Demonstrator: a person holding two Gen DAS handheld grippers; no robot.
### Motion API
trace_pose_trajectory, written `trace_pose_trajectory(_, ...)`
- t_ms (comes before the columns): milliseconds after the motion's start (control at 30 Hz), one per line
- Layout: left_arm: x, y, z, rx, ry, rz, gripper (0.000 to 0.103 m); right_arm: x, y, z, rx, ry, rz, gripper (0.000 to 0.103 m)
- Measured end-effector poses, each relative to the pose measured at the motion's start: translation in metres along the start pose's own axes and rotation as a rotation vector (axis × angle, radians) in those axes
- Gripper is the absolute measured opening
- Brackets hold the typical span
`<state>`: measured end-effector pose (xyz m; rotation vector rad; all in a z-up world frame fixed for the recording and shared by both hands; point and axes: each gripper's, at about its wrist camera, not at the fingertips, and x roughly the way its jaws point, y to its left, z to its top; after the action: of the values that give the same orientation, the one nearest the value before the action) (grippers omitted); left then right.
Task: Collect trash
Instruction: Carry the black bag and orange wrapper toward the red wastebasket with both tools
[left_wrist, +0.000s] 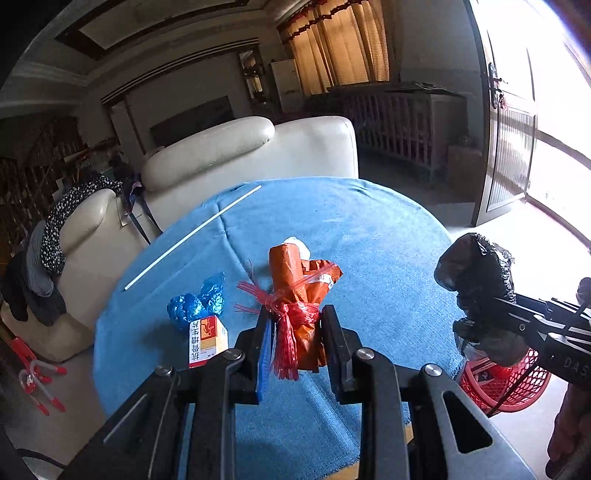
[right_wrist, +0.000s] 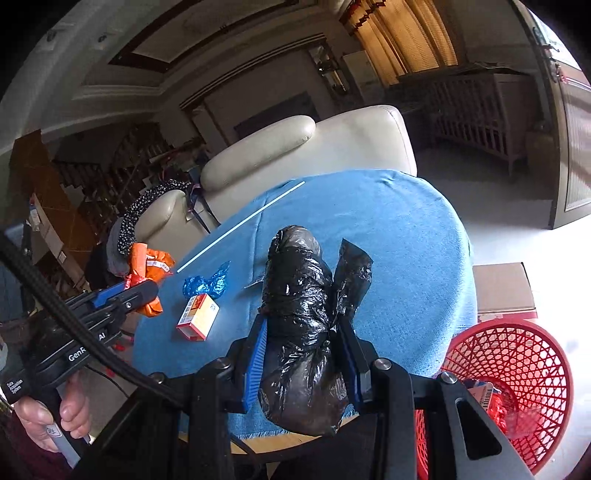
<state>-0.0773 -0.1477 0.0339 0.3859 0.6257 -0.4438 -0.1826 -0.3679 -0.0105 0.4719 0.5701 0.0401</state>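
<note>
An orange wrapper bundle tied with red netting (left_wrist: 295, 295) is pinched between the fingers of the left gripper (left_wrist: 293, 325) and held above the blue tablecloth (left_wrist: 369, 229). A wad of black plastic bag (right_wrist: 299, 325) is clamped in the right gripper (right_wrist: 304, 332), over the table's near edge, with the red mesh basket (right_wrist: 517, 369) standing on the floor just beside. A crumpled blue wrapper (left_wrist: 197, 301), a small medicine box (left_wrist: 207, 341) and a white straw (left_wrist: 192, 238) are left lying on the cloth.

place: someone's living room, pretty lived-in
seating: cream leather sofa (left_wrist: 251, 155) with clothes (left_wrist: 55, 236) dumped over the arm
window: tan curtains (left_wrist: 340, 44) with light behind
table: round table (left_wrist: 369, 229) under a blue cloth
floor: red mesh basket (right_wrist: 517, 369), cardboard box (right_wrist: 502, 288)
</note>
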Motion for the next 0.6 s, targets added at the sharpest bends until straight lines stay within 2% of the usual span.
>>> trace_pose_trajectory(600, -0.002, -0.022, 0.003, 0.063, -0.008, 0.0, 0.027, -0.008, -0.009, -0.002, 0.028, -0.012, -0.013, 0.039)
